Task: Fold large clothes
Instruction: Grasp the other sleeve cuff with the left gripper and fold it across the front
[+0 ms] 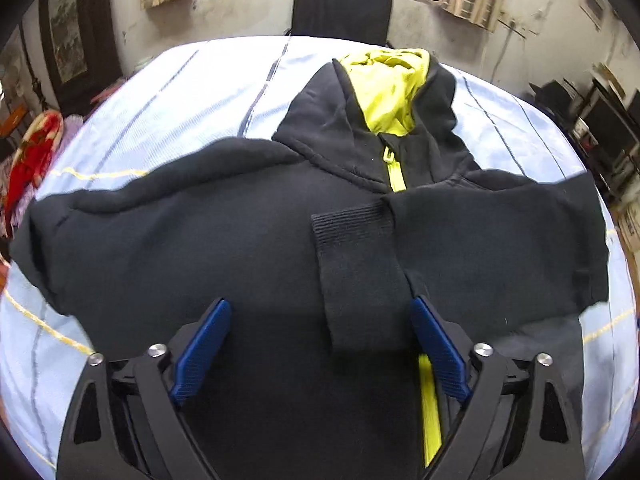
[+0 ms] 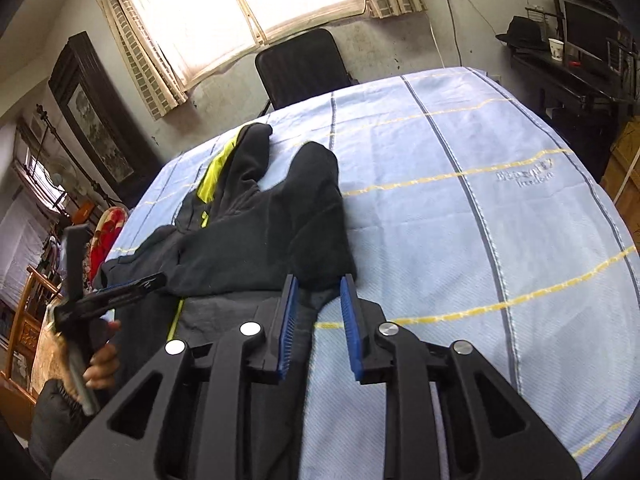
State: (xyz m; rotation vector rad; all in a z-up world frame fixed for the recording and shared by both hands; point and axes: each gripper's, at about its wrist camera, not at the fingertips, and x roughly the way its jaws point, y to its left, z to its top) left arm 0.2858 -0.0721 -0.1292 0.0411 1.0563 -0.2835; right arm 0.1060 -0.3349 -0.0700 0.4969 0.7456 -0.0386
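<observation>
A black hoodie (image 1: 224, 240) with a lime hood lining (image 1: 390, 84) and a lime zip lies face up on a table under a light blue striped sheet (image 1: 168, 92). Both sleeves are folded across the chest, and a ribbed cuff (image 1: 352, 236) lies in the middle. My left gripper (image 1: 320, 303) hovers over the chest, open wide, with the cuffed sleeve between its blue pads (image 1: 204, 348) and untouched by them. My right gripper (image 2: 320, 280) is at the hoodie's (image 2: 280, 224) folded right edge. Its jaws stand narrowly open, with dark cloth lying in the gap. The left gripper (image 2: 132, 286) and a hand (image 2: 100, 360) show at the left.
A black chair (image 1: 342, 8) stands beyond the table's far edge, below a bright window. A red patterned object (image 1: 36, 152) sits off the left side. Dark furniture with a monitor (image 2: 580, 40) is at the right. Bare sheet (image 2: 480, 220) spreads to the hoodie's right.
</observation>
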